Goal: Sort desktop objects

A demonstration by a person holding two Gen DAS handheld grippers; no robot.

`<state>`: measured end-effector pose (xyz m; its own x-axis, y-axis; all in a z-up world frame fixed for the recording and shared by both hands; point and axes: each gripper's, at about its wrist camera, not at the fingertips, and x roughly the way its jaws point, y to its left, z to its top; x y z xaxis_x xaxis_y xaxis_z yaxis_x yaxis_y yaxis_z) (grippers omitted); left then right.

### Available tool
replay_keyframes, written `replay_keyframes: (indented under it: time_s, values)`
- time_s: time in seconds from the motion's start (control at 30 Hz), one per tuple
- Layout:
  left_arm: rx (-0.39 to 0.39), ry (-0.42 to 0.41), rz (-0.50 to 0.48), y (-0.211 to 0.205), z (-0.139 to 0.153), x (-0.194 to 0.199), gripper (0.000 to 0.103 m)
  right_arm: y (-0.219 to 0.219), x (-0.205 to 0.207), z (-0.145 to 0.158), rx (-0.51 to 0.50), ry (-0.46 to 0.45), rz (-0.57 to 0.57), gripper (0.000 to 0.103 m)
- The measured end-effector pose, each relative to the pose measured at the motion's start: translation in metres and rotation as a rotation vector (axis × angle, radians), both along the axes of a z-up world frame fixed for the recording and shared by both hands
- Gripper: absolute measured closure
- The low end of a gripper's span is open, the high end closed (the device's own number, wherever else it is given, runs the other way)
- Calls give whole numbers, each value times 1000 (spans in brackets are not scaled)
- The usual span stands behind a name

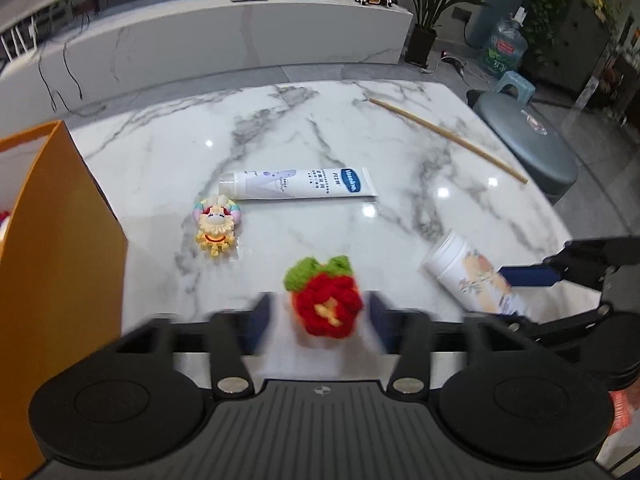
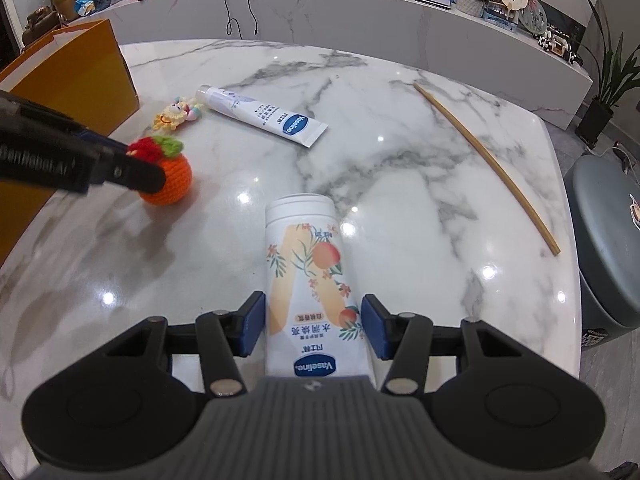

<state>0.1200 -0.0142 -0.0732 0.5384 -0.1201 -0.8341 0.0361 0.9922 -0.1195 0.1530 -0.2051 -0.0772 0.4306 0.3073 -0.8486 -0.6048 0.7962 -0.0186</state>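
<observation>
The crocheted orange point(image 1: 325, 304), a knitted ball with a red flower and green leaves on top, sits on the marble table point(image 1: 320, 140) and serves as the landmark here. The left gripper point(image 1: 320, 320) straddles it with its jaws spread; blue pads stand to either side of the yarn with a gap showing on both, so nothing is pinched. In the right wrist view the ball rests on the tabletop with that gripper's dark finger across its near side.

Right of the orange, the right gripper point(image 2: 314, 326) is clamped on a Vaseline lotion tube point(image 2: 306, 276) with peach print, its long axis running straight out along the fingers, cap end away.

Beyond the orange lie a small cartoon toy point(image 1: 216, 226) and, just past that, a white Vaseline tube point(image 1: 300, 184) lying crosswise. The orange paper bag point(image 1: 60, 240) stands to the orange's left, nearest the left hand, which looks the likelier destination. A bamboo stick point(image 1: 448, 140) lies far off to the right
</observation>
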Motion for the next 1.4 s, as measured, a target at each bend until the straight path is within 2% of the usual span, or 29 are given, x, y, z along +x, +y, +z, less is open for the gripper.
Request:
replay_keyframes:
  time_s: [0.17, 0.33, 0.53, 0.67, 0.87, 0.9, 0.97, 1.0, 1.4]
  values:
    - [-11, -28, -20, -8, -6, 4, 20, 0, 0, 0, 1, -1, 0, 48]
    - [28, 55, -47, -16, -23, 10, 23, 1, 0, 0, 4, -1, 4, 48]
    - [47, 60, -59, -11, -11, -5, 23, -1, 1, 1, 8, 2, 16, 48]
    - [71, 88, -67, -4, -15, -13, 23, -3, 1, 0, 6, -1, 20, 47]
    - [80, 86, -86, 2, -19, -20, 35, -3, 1, 0, 4, -1, 20, 47]
    - [85, 84, -88, 1, -19, -20, 39, -4, 1, 0, 4, -1, 18, 47]
    - [92, 80, -91, 0, -18, -21, 53, -4, 1, 0, 4, -1, 16, 47]
    - [89, 79, -92, 0, -17, -21, 55, -4, 1, -1, 3, -1, 16, 47]
    - [32, 26, -91, 11, 13, -31, 56, 0, 4, 10, 16, -7, -7, 49]
